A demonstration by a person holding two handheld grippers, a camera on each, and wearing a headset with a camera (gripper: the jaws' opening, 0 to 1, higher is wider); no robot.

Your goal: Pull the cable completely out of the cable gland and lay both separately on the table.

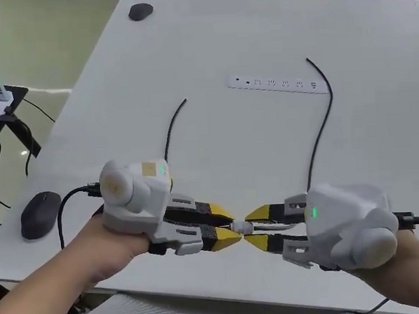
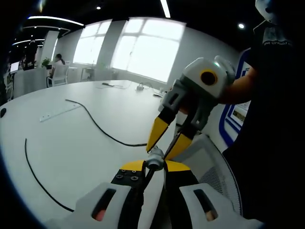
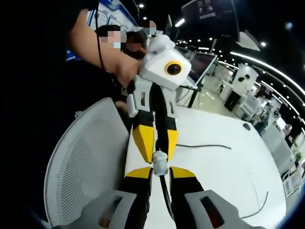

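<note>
Two grippers meet tip to tip low in the head view, just above the near edge of the white table [image 1: 211,51]. The left gripper [image 1: 231,229] comes in from the left of the frame and the right gripper [image 1: 250,228] from the right, each held in a hand. Between their yellow tips sits the gland [image 1: 240,228], small and pale grey, lifted off the tabletop. From where I stand both pairs of jaws are pinched in on it from opposite sides. In the left gripper view the gland sits at that gripper's own tips near bottom centre, with the other gripper's tips touching it from above.

In the right gripper view a thin dark cable [image 3: 166,191] leaves the gland and runs back down between that gripper's jaws. How far it still reaches inside the gland I cannot tell.

On the table well behind the grippers, a short lead [image 1: 174,127] lies left of centre. A long lead [image 1: 325,119] curves down on the right, and its near end goes out of sight behind the right gripper. A power strip [image 1: 276,83] lies across the upper middle, touching the long lead's upper part. A dark mouse [image 1: 40,214] sits at the left edge, and a mesh chair [image 3: 81,162] shows at the lower left of the right gripper view.
</note>
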